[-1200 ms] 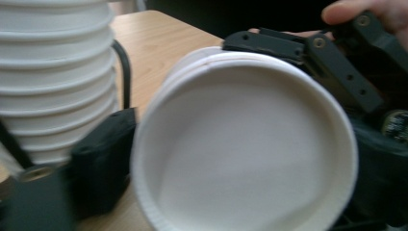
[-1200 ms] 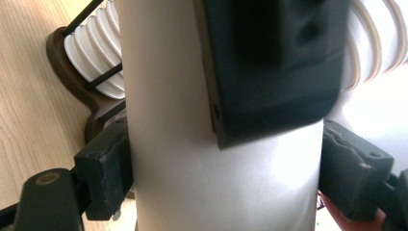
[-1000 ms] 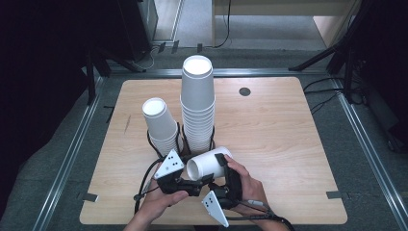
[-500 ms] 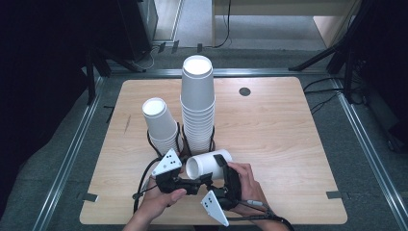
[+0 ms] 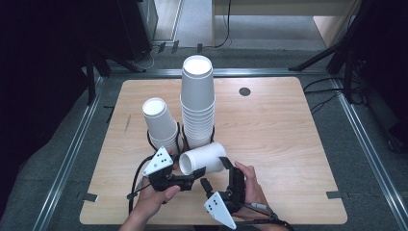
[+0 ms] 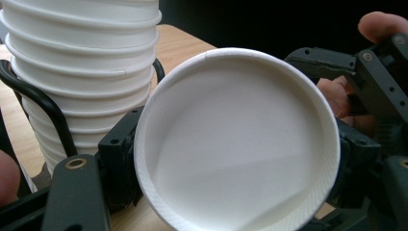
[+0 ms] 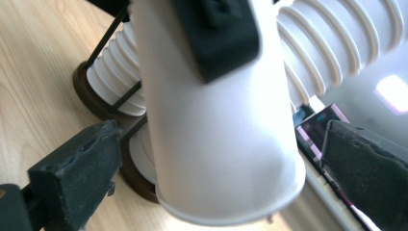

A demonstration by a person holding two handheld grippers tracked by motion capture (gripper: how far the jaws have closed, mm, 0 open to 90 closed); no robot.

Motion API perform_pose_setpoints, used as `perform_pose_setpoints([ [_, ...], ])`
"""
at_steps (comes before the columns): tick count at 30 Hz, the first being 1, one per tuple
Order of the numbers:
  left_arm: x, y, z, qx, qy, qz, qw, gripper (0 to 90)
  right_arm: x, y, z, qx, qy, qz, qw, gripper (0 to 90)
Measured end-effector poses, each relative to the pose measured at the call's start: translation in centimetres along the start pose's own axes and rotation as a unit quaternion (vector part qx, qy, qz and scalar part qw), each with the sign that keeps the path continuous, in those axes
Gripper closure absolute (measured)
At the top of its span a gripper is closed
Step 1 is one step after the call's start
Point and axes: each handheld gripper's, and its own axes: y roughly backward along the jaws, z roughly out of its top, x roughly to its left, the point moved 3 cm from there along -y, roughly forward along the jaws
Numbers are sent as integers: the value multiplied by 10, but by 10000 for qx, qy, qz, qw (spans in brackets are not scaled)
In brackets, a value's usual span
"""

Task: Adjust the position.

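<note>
A single white paper cup point(image 5: 202, 158) lies on its side between my two hand-held grippers, above the near part of the tabletop point(image 5: 288, 134).

My left hand-held gripper point(image 5: 192, 175) is clamped on the cup's rim. My right hand-held gripper point(image 5: 215, 174) stands wide open, its jaws clear of the cup's sides. The left gripper view shows the cup's plain white interior point(image 6: 238, 139); the right gripper view shows its closed base end point(image 7: 226, 159). Two cup stacks point(image 5: 196, 101) stand just beyond.
</note>
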Motion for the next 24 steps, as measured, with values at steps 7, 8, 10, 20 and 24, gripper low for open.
perform_pose_setpoints([
  [7, 3, 3, 0, -253, -109, 172, 9995, 239, -14, 9, -6, 137, -1001, 72, 9949, 0],
  [8, 2, 2, -1, -300, -159, 179, 9993, 238, -16, 10, -7, 153, -1163, 81, 9931, 0],
  [10, 0, 0, -2, -300, -284, 238, 9989, 238, -21, 11, -8, 179, -1482, 46, 9888, 0],
  [20, 0, 0, -3, -557, -90, 146, 9983, 244, -27, 15, -15, 278, -2443, 41, 9693, 4],
  [24, -2, 0, -3, -650, -130, 145, 9977, 245, -31, 19, -14, 266, -2809, 2, 9594, 24],
])
